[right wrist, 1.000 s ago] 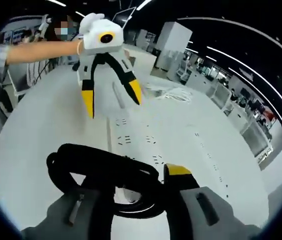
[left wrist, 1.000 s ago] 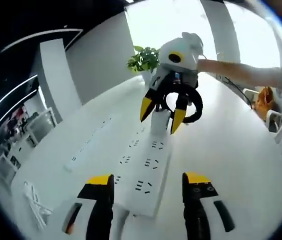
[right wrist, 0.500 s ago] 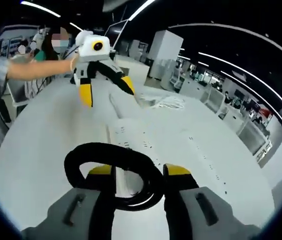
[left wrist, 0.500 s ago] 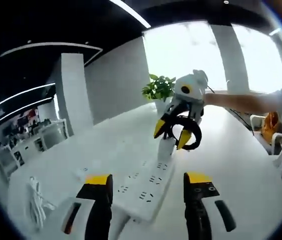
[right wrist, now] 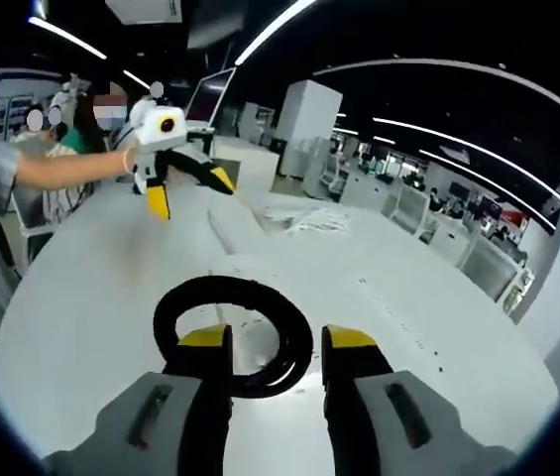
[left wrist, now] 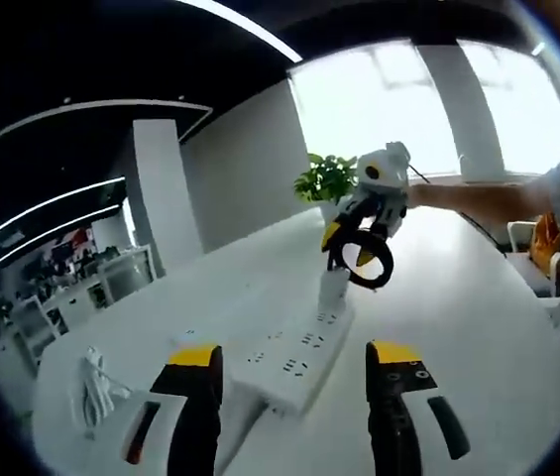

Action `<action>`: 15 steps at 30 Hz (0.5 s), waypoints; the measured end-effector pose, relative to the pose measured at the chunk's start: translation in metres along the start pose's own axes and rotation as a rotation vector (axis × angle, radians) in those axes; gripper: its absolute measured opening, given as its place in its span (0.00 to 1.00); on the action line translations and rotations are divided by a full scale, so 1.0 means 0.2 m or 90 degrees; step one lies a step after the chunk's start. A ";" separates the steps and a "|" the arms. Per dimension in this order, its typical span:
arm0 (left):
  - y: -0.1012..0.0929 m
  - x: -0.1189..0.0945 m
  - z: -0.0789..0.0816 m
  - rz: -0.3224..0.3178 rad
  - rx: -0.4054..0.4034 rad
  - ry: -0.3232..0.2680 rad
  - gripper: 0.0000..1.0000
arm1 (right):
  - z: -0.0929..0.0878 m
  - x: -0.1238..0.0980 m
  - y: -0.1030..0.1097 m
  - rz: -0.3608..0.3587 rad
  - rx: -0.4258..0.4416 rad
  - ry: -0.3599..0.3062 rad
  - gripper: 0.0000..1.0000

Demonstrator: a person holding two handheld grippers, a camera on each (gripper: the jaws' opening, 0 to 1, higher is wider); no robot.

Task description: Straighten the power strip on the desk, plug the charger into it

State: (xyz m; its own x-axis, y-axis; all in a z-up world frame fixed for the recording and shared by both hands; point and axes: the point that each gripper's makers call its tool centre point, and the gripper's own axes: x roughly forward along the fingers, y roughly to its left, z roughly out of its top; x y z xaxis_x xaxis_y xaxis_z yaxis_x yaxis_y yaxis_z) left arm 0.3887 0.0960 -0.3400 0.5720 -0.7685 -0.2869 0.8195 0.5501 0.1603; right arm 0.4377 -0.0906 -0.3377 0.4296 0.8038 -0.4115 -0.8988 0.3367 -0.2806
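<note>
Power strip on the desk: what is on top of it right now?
A white charger stands on the power strip's far end, below the right gripper holding the black cable loop. Whether its prongs are seated is hidden.

Open-plan office — desk rows (right wrist: 428,213), ceiling light strips (right wrist: 270,20).
</note>
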 end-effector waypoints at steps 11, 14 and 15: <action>0.02 -0.10 -0.04 0.039 -0.039 -0.031 0.59 | -0.03 -0.16 0.01 -0.038 0.023 -0.039 0.34; 0.01 -0.12 -0.04 0.053 -0.032 -0.033 0.60 | -0.04 -0.21 0.03 -0.047 0.027 -0.055 0.34; 0.01 -0.13 -0.04 0.057 -0.031 -0.036 0.61 | -0.04 -0.22 0.03 -0.051 0.029 -0.060 0.34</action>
State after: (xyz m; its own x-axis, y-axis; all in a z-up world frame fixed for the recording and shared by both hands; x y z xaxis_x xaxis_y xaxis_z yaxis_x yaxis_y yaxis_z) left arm 0.3756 0.1199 -0.3406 0.6450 -0.7318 -0.2200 0.7631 0.6317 0.1361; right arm 0.4135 -0.1279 -0.3280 0.4916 0.8156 -0.3051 -0.8661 0.4218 -0.2682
